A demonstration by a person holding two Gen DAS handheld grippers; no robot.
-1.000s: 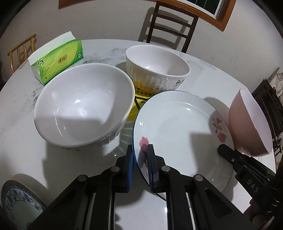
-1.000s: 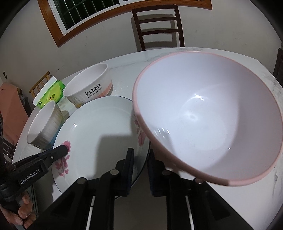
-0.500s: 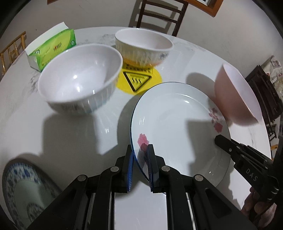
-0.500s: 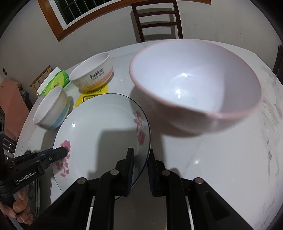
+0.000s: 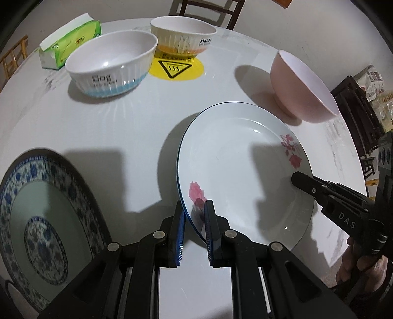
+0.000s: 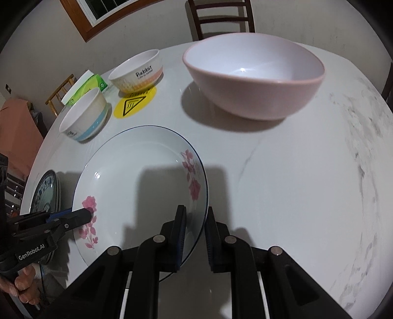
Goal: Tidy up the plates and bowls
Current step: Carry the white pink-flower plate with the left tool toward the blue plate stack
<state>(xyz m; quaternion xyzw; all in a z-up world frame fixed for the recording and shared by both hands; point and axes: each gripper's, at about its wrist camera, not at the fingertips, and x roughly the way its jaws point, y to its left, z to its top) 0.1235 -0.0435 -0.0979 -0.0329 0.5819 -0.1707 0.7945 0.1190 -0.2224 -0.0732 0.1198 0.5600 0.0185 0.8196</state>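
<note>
A white plate with pink flowers point(image 5: 245, 171) point(image 6: 137, 184) hangs tilted over the round white table point(image 5: 98, 137), carried by both grippers. My left gripper point(image 5: 194, 213) is shut on its left rim, and in the right wrist view the left gripper point(image 6: 83, 216) shows at that edge. My right gripper point(image 6: 195, 220) is shut on the plate's right rim. In the left wrist view the right gripper point(image 5: 297, 178) reaches in from the right. A blue-patterned plate point(image 5: 36, 220) point(image 6: 45, 193) lies on the table just left of the held plate.
A pink bowl point(image 5: 302, 86) point(image 6: 253, 81) stands at the far right. A "Dog" bowl point(image 5: 110, 66) point(image 6: 83, 117) and a "Rabbit" bowl point(image 5: 181, 36) point(image 6: 137, 71) stand behind, by a yellow warning sticker point(image 5: 181, 68). A green tissue box point(image 5: 71, 41) and a chair point(image 6: 221, 17) lie beyond.
Both grippers have drawn back with the flowered plate, away from the bowls. The bowls now sit farther off, and the blue-patterned plate has come much more into view at the left.
</note>
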